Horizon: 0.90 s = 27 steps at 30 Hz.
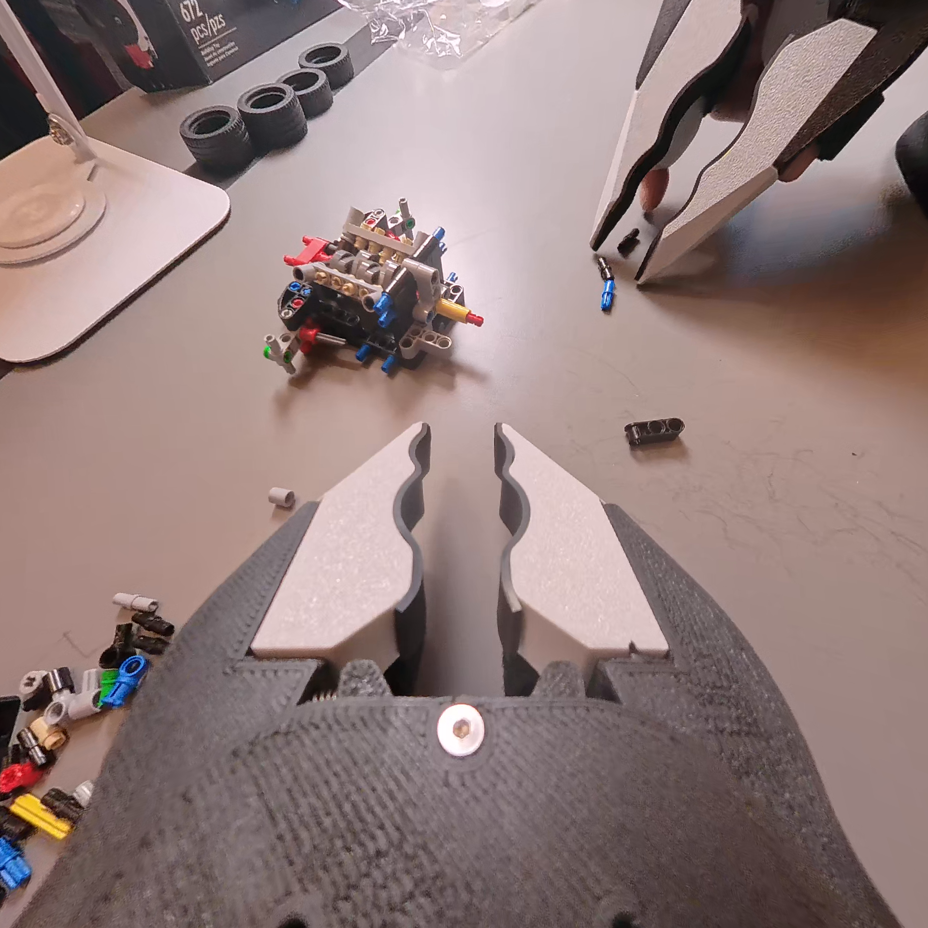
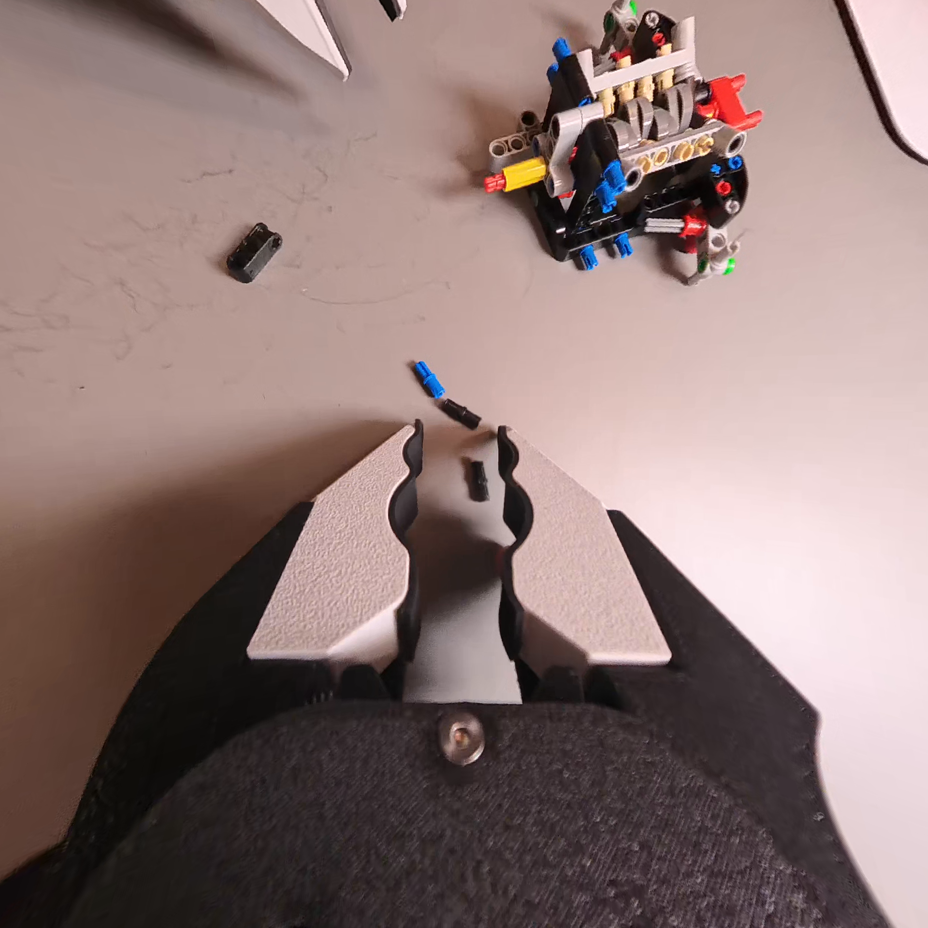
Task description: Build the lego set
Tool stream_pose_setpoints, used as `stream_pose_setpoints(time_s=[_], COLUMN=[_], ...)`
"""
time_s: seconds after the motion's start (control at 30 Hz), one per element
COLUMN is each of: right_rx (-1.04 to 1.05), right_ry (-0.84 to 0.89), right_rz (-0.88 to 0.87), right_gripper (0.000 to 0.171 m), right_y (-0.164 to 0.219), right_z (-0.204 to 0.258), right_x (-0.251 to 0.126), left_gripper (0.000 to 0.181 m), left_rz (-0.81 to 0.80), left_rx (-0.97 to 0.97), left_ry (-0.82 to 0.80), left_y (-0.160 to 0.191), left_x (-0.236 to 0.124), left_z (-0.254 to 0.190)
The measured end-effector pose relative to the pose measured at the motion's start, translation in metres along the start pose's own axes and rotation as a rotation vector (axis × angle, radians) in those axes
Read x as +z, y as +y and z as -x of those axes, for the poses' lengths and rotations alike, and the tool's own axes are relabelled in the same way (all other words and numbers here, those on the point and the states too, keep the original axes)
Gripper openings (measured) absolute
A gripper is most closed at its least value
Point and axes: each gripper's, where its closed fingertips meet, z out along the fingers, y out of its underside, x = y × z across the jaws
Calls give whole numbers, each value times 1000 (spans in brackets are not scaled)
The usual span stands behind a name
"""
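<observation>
The part-built Lego assembly (image 1: 371, 291), grey, black, red, blue and yellow, stands mid-table; it also shows in the right wrist view (image 2: 643, 140). My left gripper (image 1: 462, 432) is open and empty, short of the assembly. My right gripper (image 2: 459, 432) is open with its tips down at the table; it also shows at the upper right of the left wrist view (image 1: 627, 258). A small black pin (image 2: 479, 479) lies loose between its fingers. A second black pin (image 2: 459, 413) and a blue pin (image 2: 430, 379) lie just ahead of the tips.
A black short beam (image 1: 654, 432) lies right of my left gripper. A grey bush (image 1: 281, 497) and a pile of loose parts (image 1: 60, 728) lie at the left. Several tyres (image 1: 261, 110), a box (image 1: 150, 40), a white stand base (image 1: 100, 241) and a plastic bag (image 1: 417, 30) sit at the back. The left gripper's tips are roughly 15 cm from the right gripper's. The right gripper is farther from the grey bush (image 1: 281, 497), some 20 cm, than the left, some 7 cm.
</observation>
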Motion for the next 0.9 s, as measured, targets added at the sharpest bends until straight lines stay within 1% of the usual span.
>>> stream_pose_setpoints(time_s=[0.1,0.23,0.57,0.8,0.9], right_rx=[2,1,1,-36,-44], right_ry=[-18,-30,-34,-56,-49], right_rz=[18,13,4,14,10], right_gripper=[27,19,19,6,4], right_y=[0,0,-5,-7,-7], right_z=[1,5,-1,3,4], right_x=[1,1,5,7,6], left_gripper=[24,24,24,24,24], left_rz=[-3,-7,2,9,11], left_rx=[5,10,14,12,10], left_ry=[0,0,2,2,4], left_y=[-1,-3,-1,2,2], left_x=[-1,-2,0,2,2], left_z=[0,-1,-2,-2,-1])
